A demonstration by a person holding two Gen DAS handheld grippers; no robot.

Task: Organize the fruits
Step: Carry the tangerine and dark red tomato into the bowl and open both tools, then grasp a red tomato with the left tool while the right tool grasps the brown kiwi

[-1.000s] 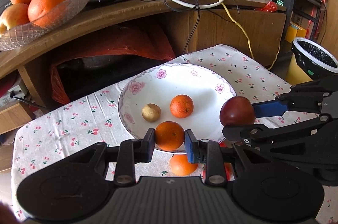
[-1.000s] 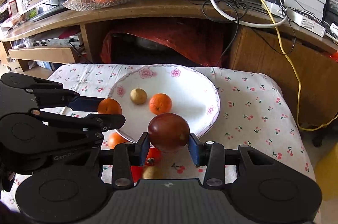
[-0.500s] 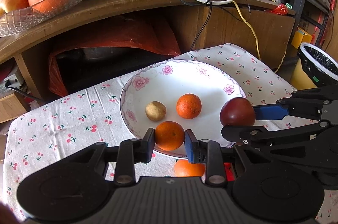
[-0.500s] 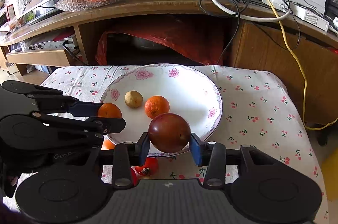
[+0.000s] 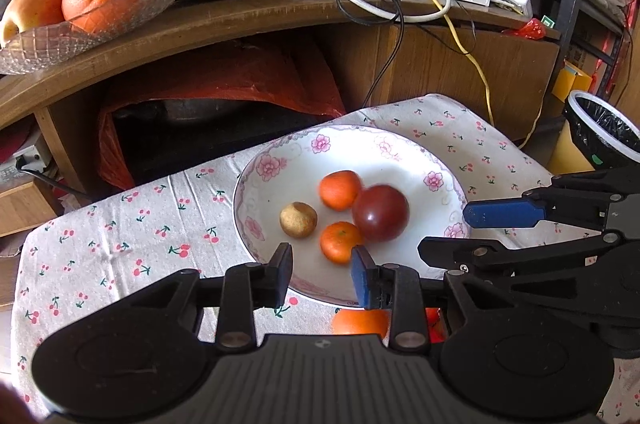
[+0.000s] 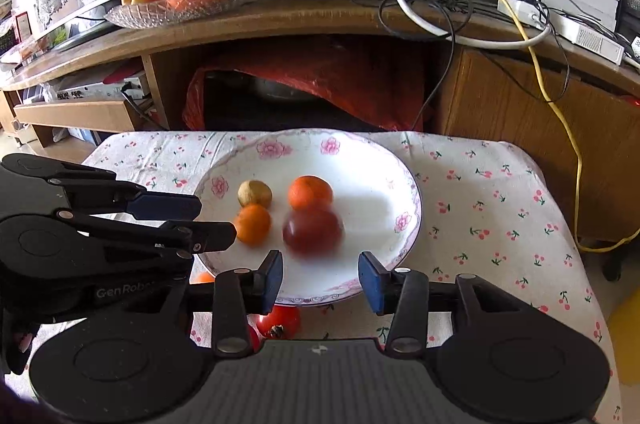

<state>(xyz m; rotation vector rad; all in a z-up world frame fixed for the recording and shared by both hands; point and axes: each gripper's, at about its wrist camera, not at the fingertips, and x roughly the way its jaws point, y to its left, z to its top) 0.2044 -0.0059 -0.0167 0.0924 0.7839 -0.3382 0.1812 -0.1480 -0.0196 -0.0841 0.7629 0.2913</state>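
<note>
Both fruits dropped since earlier: my left gripper (image 5: 322, 270) and right gripper (image 6: 320, 276) now gaping, hovering over floral plate (image 6: 400, 160); cherry-print cloth (image 6: 480, 208) lying beneath, cluttered wooden shelf (image 6: 320, 20) standing ahead.

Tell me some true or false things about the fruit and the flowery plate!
1. Both hand-held grippers, left and right, are open. True.
2. The flowery plate holds four fruits. True.
3. The dark red fruit sits on the tablecloth. False: it lies in the plate.
4. The small brown fruit is gripped. False: it lies free in the plate.
5. A glass dish of oranges stands on the shelf. True.
</note>
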